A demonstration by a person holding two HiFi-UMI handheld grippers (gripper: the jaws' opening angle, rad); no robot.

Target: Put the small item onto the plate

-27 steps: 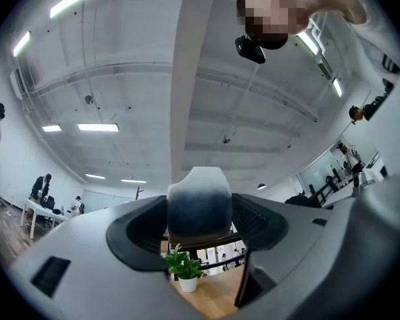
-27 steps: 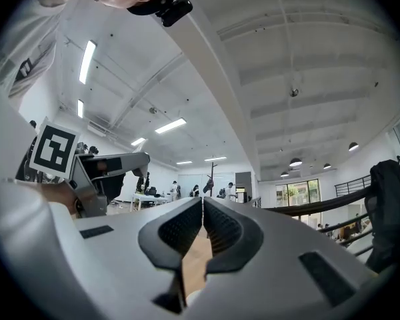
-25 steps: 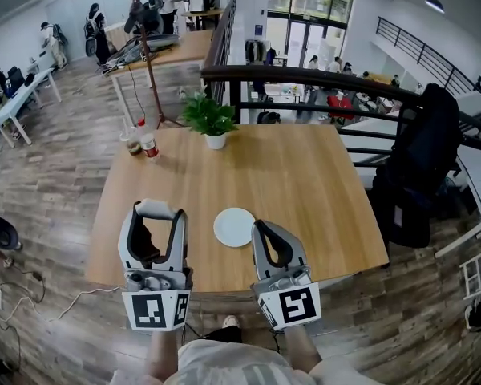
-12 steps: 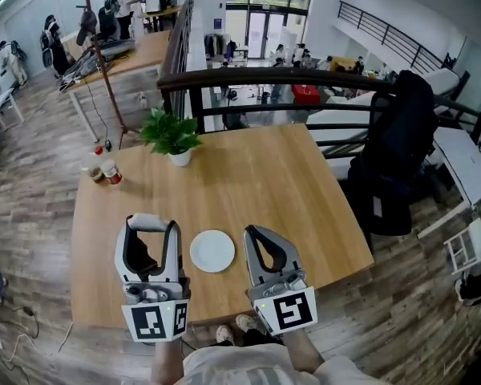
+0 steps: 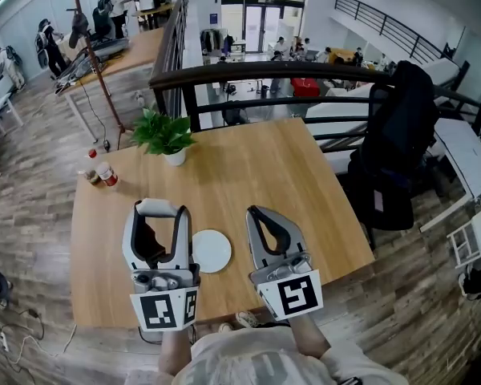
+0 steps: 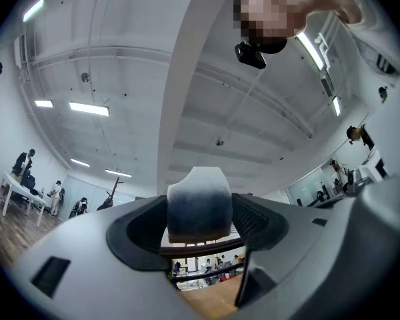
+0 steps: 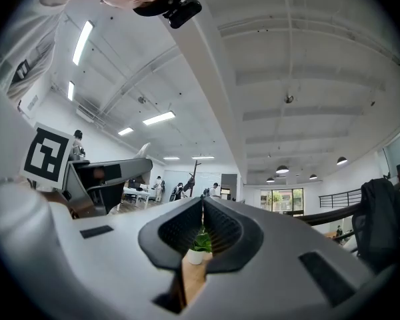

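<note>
Left hand-held gripper (image 5: 158, 212) clamps small pale block (image 6: 199, 205), plate (image 5: 212, 253) just beside at its 4 o'clock; right hand-held gripper (image 5: 256, 213) closed, empty.

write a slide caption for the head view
Left claw grips a small white item beside the empty plate; right claw shut

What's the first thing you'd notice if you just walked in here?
The left claw, over the table's near edge, grips a small whitish item; the right claw beside it is shut and empty. A white plate lies on the table between them, and a green potted plant stands at the far left.
</note>
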